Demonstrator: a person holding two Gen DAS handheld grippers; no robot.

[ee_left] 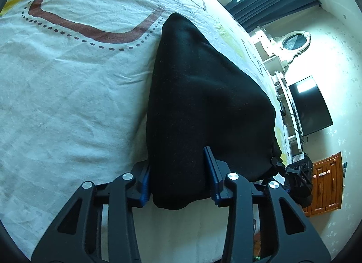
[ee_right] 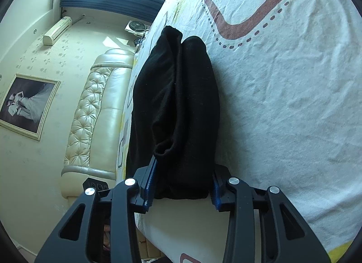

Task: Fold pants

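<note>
Black pants [ee_left: 199,104] lie bunched and folded on a white patterned bedsheet [ee_left: 67,82]. My left gripper [ee_left: 178,177] has its blue-padded fingers on either side of the near end of the pants and is closed on that thick fold. In the right wrist view the same pants [ee_right: 178,104] stretch away along the bed edge, with a rolled hem showing. My right gripper [ee_right: 181,184] is likewise closed on the near end of the pants. The other gripper [ee_left: 294,172] shows at the right of the left wrist view.
The bedsheet [ee_right: 282,104] carries brown loops with dotted outlines. A cream tufted headboard [ee_right: 95,109] and a framed photo [ee_right: 25,104] are left of the bed. A TV [ee_left: 310,104], white shelves and a wooden cabinet [ee_left: 325,184] stand to the right.
</note>
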